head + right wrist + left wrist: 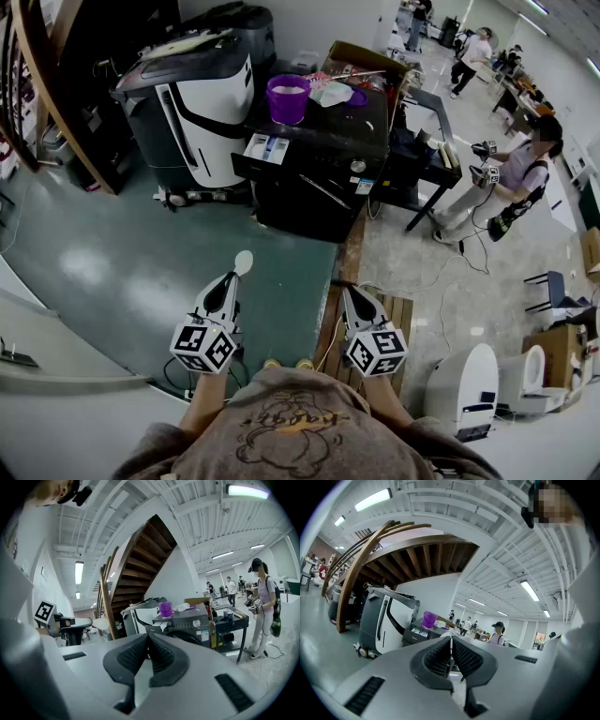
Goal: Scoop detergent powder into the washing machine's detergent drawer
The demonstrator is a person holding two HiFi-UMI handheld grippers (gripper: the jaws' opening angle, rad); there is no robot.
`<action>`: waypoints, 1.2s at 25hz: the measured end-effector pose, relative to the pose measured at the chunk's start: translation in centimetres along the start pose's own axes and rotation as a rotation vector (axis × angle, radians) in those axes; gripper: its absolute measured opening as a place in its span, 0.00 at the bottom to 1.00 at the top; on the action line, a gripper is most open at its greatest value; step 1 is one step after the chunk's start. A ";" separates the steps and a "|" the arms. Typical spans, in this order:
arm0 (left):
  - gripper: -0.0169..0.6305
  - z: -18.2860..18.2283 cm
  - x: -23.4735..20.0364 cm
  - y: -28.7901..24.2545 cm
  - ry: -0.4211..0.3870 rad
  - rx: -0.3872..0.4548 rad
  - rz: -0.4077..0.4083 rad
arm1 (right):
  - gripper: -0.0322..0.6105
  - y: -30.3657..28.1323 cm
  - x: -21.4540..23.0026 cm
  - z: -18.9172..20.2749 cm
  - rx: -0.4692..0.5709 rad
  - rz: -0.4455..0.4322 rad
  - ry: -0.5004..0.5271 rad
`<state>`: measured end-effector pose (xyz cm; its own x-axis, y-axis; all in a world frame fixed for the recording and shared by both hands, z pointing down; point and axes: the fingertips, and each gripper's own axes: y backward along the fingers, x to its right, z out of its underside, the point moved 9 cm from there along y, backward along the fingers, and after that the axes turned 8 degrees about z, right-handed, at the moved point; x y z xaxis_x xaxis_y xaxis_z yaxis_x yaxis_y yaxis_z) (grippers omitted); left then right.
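The white detergent drawer (265, 149) is pulled out at the upper left of the dark front-loading washing machine (314, 187), which stands at the far side of the scene. On the machine's top surface is a purple plastic tub (288, 98) holding white powder, with a crumpled white bag (330, 92) just right of it.

The left gripper (232, 279) is near, well apart from the machine, over the green floor (122, 272). Its fingers (436, 658) are closed on the handle of a white plastic scoop (243, 262). The round bowl projects beyond the fingertips. The left gripper view shows the handle as a thin white strip clamped between them.

The right gripper (352, 295) is just right of the left one. Its fingers (133, 656) are pressed together with nothing between them.

A grey-and-white appliance (192, 103) stands left of the washing machine. A person in a dark cap (516, 173) stands at the far right, beside a black cart (441, 169).
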<state>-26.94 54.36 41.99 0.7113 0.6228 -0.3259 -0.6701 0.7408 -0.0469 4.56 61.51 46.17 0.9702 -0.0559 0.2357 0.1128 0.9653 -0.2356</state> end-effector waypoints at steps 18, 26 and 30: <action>0.06 -0.2 -3.1 -1.5 0.013 -0.009 0.038 | 0.05 -2.2 -1.7 0.3 -0.011 0.036 0.003; 0.06 -0.8 -5.5 -6.2 0.018 -0.002 0.055 | 0.05 -6.8 -0.2 -0.3 -0.015 0.039 0.010; 0.06 -1.5 -7.1 -10.0 0.018 0.005 0.035 | 0.05 -11.1 1.5 -1.8 -0.023 0.015 0.022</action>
<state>-25.58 42.18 43.35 0.6833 0.6441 -0.3438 -0.6936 0.7197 -0.0304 5.14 50.27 47.46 0.9762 -0.0477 0.2117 0.1033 0.9601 -0.2601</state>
